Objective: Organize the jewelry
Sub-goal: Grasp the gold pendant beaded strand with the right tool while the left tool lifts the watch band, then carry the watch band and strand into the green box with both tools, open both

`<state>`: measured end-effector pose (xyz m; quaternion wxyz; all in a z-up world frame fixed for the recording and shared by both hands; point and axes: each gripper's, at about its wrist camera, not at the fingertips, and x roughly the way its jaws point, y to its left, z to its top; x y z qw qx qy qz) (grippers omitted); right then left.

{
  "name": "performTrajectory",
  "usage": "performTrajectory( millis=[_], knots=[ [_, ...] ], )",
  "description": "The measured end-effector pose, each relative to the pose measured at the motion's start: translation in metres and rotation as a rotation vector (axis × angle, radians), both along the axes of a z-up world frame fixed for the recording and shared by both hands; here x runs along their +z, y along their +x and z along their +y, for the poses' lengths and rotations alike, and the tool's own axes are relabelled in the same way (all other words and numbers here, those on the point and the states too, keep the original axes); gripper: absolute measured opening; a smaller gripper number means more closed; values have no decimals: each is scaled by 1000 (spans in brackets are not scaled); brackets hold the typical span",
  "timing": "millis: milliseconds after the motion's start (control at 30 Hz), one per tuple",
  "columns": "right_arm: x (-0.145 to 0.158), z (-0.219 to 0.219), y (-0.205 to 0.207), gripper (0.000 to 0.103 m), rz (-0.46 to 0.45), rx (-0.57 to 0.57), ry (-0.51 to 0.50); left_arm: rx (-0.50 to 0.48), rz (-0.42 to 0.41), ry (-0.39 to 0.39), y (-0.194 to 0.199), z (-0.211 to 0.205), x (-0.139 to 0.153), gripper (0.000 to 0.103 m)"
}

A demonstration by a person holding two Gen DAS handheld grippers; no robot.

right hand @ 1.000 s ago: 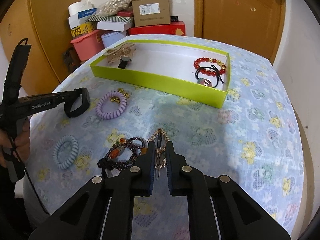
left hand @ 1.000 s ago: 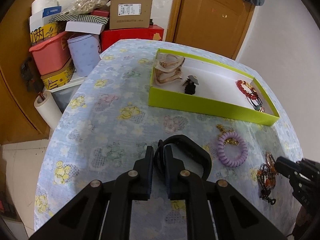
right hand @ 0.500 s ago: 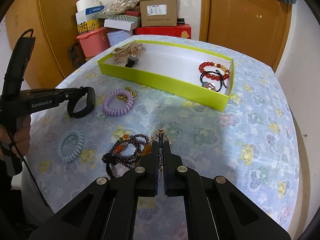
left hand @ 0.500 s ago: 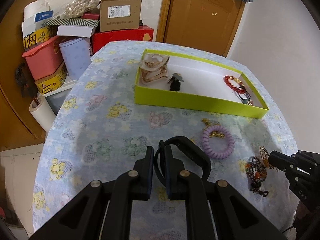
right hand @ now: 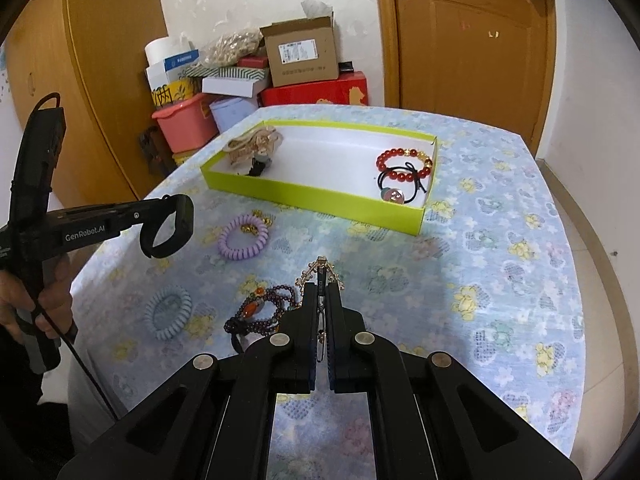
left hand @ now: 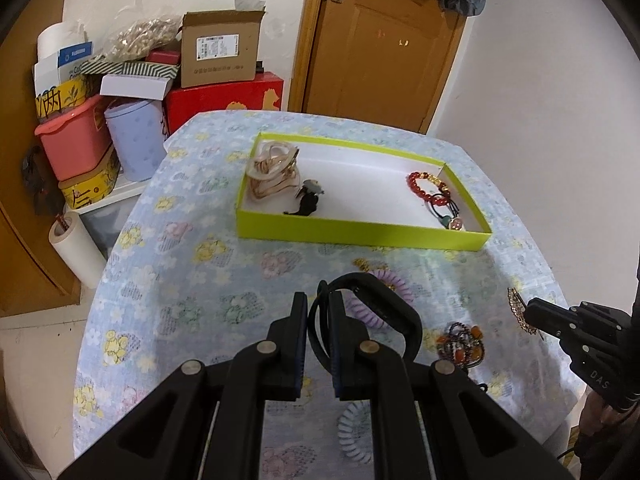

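Observation:
My left gripper point(left hand: 319, 300) is shut on a black wristband point(left hand: 384, 304) and holds it above the table; it also shows in the right wrist view point(right hand: 168, 226). My right gripper point(right hand: 320, 290) is shut on a gold hair clip point(right hand: 320, 270), lifted off the cloth; the clip shows in the left wrist view point(left hand: 518, 308). The lime green tray point(left hand: 360, 234) holds a red bead bracelet point(left hand: 426, 188), a black hair tie point(right hand: 400, 184), a tan ribbon bundle point(left hand: 272, 168) and a small black piece point(left hand: 308, 200).
On the flowered tablecloth lie a purple coil hair tie point(right hand: 243, 237), a light blue coil hair tie point(right hand: 168, 316) and a dark bead bracelet point(right hand: 260, 314). Boxes and tubs point(left hand: 120, 120) stack past the far left table edge. A wooden door point(left hand: 380, 40) is behind.
Both grippers have risen and drawn back from the table. The right gripper closed on the gold clip and lifted it. The left still holds the wristband.

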<state>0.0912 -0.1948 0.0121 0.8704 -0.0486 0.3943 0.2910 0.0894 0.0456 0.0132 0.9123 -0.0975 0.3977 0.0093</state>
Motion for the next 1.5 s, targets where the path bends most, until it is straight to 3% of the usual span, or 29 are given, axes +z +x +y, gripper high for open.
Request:
performTrajectory(
  millis=[267,600,1100,1500],
  knots=[
    [15,-3,10,3,-34,-12,22,-35,-31,32,20,-9,18,10],
    [25,1,53,3,-68,-33,34,-52,-40,94,78,-12,29,10],
    [2,20,156,3,-26,-70,9,-37,47,192,176,-7,3,10],
    [-31,36,209,3,39,-82,-56,-45,98,258,207,-14,-22,11]
  ],
)
